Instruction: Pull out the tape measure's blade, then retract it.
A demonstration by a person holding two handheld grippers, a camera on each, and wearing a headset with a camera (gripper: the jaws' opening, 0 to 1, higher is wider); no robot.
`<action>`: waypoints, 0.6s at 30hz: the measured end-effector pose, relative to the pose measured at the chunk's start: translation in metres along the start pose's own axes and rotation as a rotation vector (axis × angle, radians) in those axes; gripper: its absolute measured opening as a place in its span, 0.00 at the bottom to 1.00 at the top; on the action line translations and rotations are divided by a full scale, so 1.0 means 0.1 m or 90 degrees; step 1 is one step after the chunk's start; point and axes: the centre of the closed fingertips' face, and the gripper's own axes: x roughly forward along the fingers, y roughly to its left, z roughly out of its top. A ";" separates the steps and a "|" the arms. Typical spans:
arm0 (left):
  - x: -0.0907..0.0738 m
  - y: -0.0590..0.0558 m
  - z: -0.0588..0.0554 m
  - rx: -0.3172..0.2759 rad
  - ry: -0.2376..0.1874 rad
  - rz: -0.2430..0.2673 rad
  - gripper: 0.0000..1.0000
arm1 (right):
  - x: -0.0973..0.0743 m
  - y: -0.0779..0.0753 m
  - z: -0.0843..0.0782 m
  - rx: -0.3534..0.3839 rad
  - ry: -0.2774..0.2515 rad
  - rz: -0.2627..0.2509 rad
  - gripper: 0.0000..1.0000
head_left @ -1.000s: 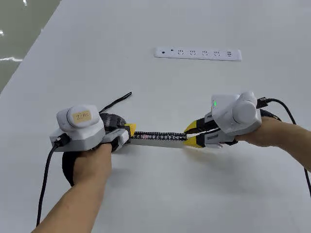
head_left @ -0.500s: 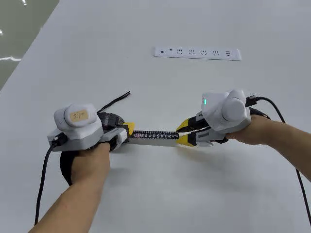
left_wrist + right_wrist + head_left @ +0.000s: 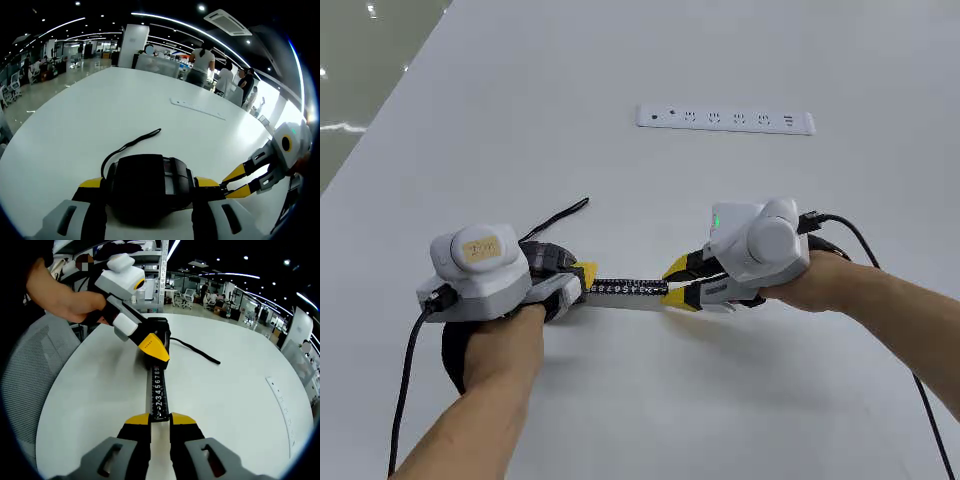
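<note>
The black tape measure case rests on the white table, clamped between the yellow-tipped jaws of my left gripper. In the left gripper view the case sits squarely between the jaws of that gripper. A short stretch of numbered blade runs rightward from the case. My right gripper is shut on the blade's far end. In the right gripper view the blade leads from my gripper to the case. The case's black wrist strap trails away on the table.
A white power strip lies flat at the far side of the table. Cables hang from both grippers toward me. In the gripper views an office with desks, chairs and several people stands beyond the table.
My right gripper has moved left toward the case with the blade end in it, so the exposed blade is shorter. The left gripper and case stay put.
</note>
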 end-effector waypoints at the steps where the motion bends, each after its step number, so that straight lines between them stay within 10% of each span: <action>1: 0.00 0.00 0.00 0.000 0.000 0.000 0.66 | 0.01 0.00 0.01 -0.002 0.000 -0.001 0.12; 18: -0.01 0.02 0.00 -0.010 -0.001 -0.004 0.66 | 0.32 0.02 0.28 -0.024 -0.002 0.001 0.12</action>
